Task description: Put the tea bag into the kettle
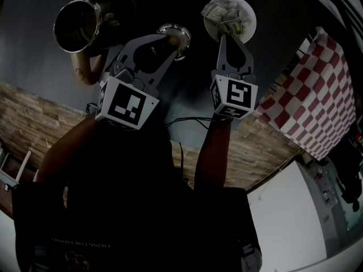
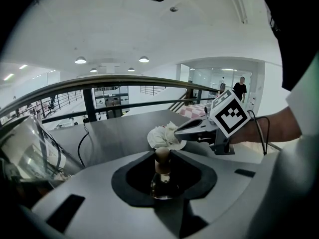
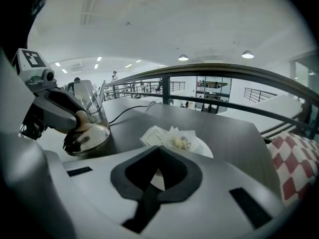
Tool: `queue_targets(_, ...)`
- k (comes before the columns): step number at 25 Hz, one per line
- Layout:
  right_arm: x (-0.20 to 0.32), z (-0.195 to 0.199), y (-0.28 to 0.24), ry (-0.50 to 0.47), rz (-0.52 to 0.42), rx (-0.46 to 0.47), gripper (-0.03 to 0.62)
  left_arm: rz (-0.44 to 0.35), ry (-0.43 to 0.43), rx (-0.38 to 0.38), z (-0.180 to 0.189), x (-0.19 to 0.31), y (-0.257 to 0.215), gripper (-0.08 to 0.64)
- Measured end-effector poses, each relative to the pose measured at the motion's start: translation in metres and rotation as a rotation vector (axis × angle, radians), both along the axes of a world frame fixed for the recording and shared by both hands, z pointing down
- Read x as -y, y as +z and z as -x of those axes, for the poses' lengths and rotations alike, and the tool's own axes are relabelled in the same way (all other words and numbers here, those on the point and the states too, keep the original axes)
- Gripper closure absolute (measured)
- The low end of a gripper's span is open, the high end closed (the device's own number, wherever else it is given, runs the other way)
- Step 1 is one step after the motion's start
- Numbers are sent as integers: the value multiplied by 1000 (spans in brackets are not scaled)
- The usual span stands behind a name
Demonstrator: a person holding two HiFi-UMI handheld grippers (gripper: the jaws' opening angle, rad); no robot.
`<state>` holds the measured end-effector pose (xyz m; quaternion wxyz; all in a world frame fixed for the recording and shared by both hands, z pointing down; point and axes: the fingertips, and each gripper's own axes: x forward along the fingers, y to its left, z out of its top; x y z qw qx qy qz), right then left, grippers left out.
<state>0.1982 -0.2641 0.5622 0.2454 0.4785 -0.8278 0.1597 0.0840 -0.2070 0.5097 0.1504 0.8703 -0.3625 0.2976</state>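
Clamped by its knob [image 2: 162, 157] in the left gripper [image 1: 170, 33]: kettle lid [image 1: 183, 38], mid-desk [image 1: 147, 4]. Fully closed at the near edge of the tea bags [image 1: 224, 11] on the white plate [image 1: 248, 17]: right gripper [image 1: 229, 34]; pinch on a bag not discernible. Toward the desk's far left: open kettle [image 1: 76, 24].

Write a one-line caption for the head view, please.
Left gripper holds the lid by its knob; right gripper, jaws shut, at the plate of tea bags.
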Motion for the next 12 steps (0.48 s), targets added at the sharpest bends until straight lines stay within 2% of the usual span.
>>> queue_targets(12, -11, -4, -15, 18, -16, -1, 575, -24, 15, -7, -2, -10, -13, 460)
